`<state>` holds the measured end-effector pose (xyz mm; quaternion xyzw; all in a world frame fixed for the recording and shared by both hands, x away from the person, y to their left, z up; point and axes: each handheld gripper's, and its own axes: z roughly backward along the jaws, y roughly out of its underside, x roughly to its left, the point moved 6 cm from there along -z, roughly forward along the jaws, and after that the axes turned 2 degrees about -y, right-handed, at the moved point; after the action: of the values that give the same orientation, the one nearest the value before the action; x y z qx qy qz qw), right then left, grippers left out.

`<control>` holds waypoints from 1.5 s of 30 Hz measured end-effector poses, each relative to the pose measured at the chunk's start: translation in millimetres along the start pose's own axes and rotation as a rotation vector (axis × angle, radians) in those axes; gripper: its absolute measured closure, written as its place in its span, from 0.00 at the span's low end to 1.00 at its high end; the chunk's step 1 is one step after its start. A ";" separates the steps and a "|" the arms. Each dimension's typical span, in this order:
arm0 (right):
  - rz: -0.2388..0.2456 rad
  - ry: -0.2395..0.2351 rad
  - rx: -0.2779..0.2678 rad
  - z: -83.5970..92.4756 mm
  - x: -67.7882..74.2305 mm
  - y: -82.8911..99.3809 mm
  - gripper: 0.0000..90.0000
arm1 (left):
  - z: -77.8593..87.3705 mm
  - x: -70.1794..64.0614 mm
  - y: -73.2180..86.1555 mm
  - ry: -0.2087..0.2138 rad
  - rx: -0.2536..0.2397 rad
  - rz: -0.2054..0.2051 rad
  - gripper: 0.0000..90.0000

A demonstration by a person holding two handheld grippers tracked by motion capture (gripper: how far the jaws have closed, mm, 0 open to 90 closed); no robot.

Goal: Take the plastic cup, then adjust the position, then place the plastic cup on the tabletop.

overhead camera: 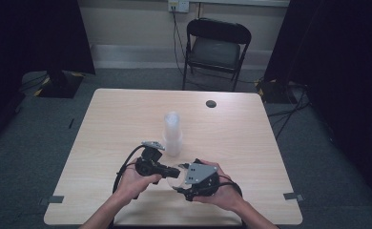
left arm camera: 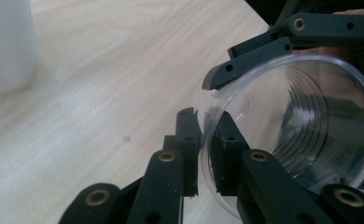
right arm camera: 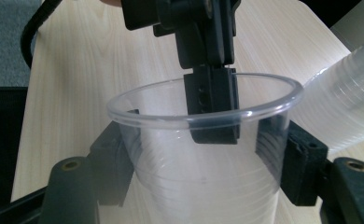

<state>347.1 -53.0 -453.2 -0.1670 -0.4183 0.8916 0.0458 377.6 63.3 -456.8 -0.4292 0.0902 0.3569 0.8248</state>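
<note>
Right gripper view: right gripper [right arm camera: 203,158] clamps the clear ribbed plastic cup [right arm camera: 203,154] by its sides, steadying it above the pale wooden table [overhead camera: 103,129]. Left gripper [left arm camera: 208,154] pinches its rim, jaws nearly closed, probably to separate nested cups.

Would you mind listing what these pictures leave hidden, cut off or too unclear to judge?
- Cup: its base is cut off by the bottom edge in the right gripper view; in the high view the grippers cover most of it.
- Cup stack: the cup count is too blurred in the high view; frame edges crop the stack in both gripper views.
- Left gripper: its body lies below the frame in the left gripper view.
- Wall outlet: too small and cropped in the high view.
</note>
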 end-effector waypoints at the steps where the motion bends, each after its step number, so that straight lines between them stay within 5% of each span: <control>1: 0.000 0.000 0.000 0.0 0.0 0.0 0.35 | -0.5 -1.1 -0.4 -0.006 -0.010 -0.004 0.92; 7: -0.040 0.030 -0.018 5.4 -5.7 3.0 0.34 | 3.9 -1.0 -3.3 -0.031 -0.086 -0.020 0.76; 14: -0.123 0.038 -0.032 10.3 -16.6 14.6 0.34 | 14.3 4.0 -6.9 -0.111 -0.176 -0.045 0.55; 27: -0.252 0.106 0.002 9.6 -37.0 37.9 0.35 | 30.4 10.0 -8.8 -0.207 -0.308 -0.111 0.36; 45: -0.442 0.190 -0.072 28.2 -73.9 53.3 0.35 | 43.0 34.0 19.2 -0.338 -0.292 -0.147 0.29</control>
<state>410.2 -124.5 -457.8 -0.1562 -0.4700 0.8247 0.2732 382.8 121.2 -458.2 -0.4833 -0.1335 0.3718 0.7812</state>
